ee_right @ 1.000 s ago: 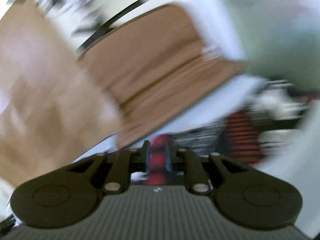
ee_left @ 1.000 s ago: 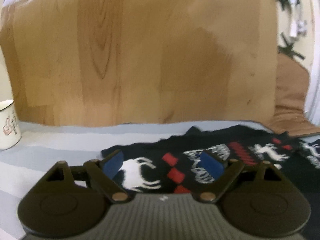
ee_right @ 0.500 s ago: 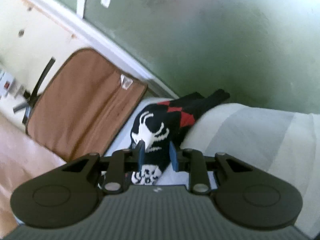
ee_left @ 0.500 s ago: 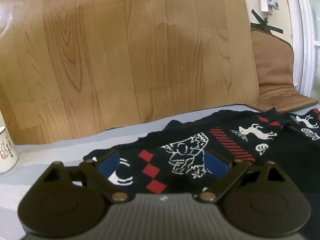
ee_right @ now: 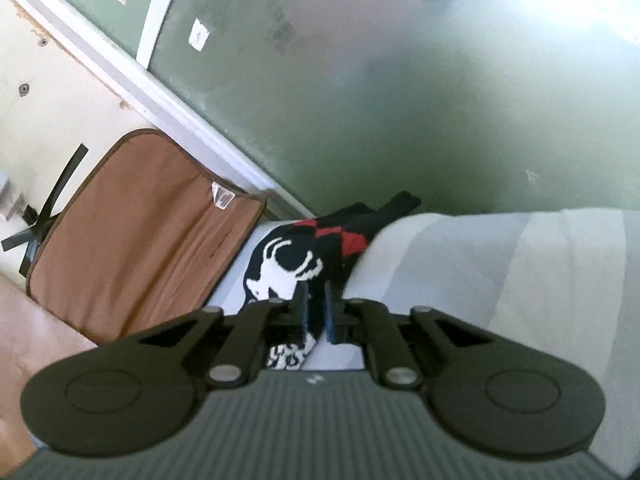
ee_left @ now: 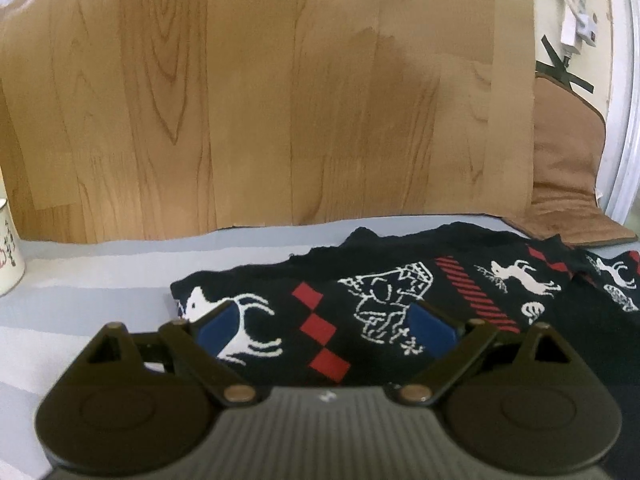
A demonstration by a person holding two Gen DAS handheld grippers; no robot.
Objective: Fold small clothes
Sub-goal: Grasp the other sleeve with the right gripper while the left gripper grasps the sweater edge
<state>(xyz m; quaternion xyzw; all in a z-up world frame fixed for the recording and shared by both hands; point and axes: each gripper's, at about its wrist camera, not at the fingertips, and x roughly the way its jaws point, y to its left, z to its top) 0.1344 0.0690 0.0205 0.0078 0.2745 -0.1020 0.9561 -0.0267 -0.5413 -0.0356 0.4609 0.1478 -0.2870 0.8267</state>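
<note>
A black knitted garment (ee_left: 384, 304) with white reindeer and red diamonds lies on a grey striped sheet (ee_left: 100, 292). My left gripper (ee_left: 324, 330) is open, its blue pads (ee_left: 430, 330) spread just above the garment's near edge. My right gripper (ee_right: 316, 312) is shut on an end of the same black garment (ee_right: 296, 260), which trails away from the pads toward the far edge of the sheet (ee_right: 500, 264).
A white mug (ee_left: 8, 252) stands at the left edge of the sheet. Wood-pattern flooring (ee_left: 280, 100) lies beyond. A brown padded mat (ee_right: 132, 236) leans against the wall by a green glass door (ee_right: 400, 80); it also shows in the left wrist view (ee_left: 568, 184).
My right gripper swung from the floor toward the door, pulling the garment's end with it and staying shut. The left gripper drifted slightly over the garment, staying open.
</note>
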